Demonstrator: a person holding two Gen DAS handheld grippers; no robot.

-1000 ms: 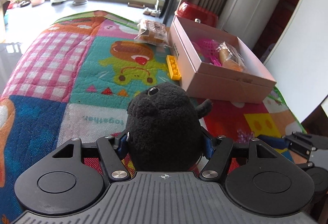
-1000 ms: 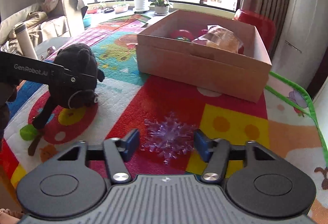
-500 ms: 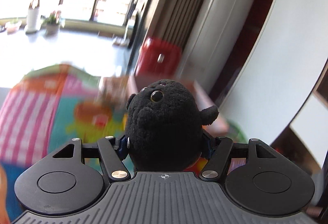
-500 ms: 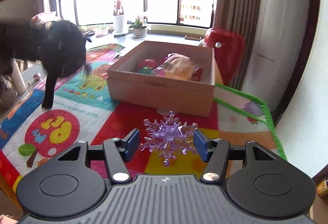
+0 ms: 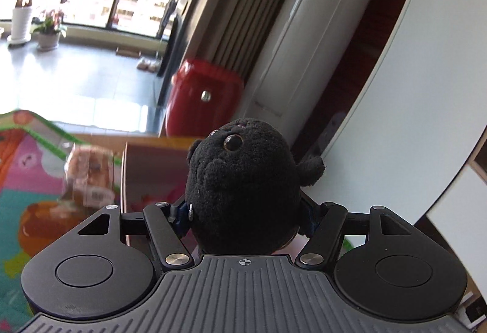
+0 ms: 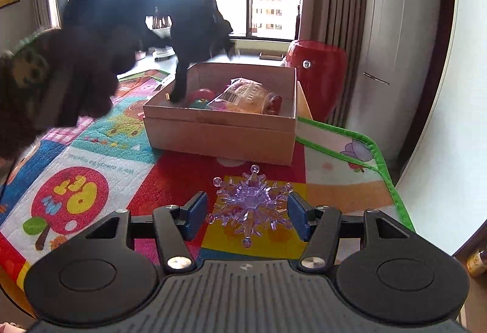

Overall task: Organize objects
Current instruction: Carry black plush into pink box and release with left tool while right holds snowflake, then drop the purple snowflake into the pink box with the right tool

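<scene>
Left gripper (image 5: 243,212) clamped on black plush toy (image 5: 243,190), blue pads pressed into both flanks at body's widest part, head and one stubby arm poking above jaws. From right wrist view same plush (image 6: 182,25) up in air over far left corner of cardboard box (image 6: 219,132), dangling leg dipping just inside box wall. Looks light, soft, compressible; fuzzy pile likely grips well, limbs floppy, so mid-body hold seems right, no crush risk. Right gripper (image 6: 245,215) about half open around purple plastic snowflake (image 6: 251,205), spike tips touching or nearly touching both pads, flat face toward camera, held clear of play mat (image 6: 91,168). Snowflake probably light, rigid, brittle at thin spikes with bead ends; smooth plastic may slip or pivot between pads, hold across opposite spikes best kept gentle. Box on mat toward far right edge, near green border, already holding wrapped bread packet (image 6: 243,98) and pink-green round toy (image 6: 199,97). Second bread packet (image 5: 91,174) on mat just beside box's left wall, blurred. Red stool (image 6: 319,74) behind box, off mat.
</scene>
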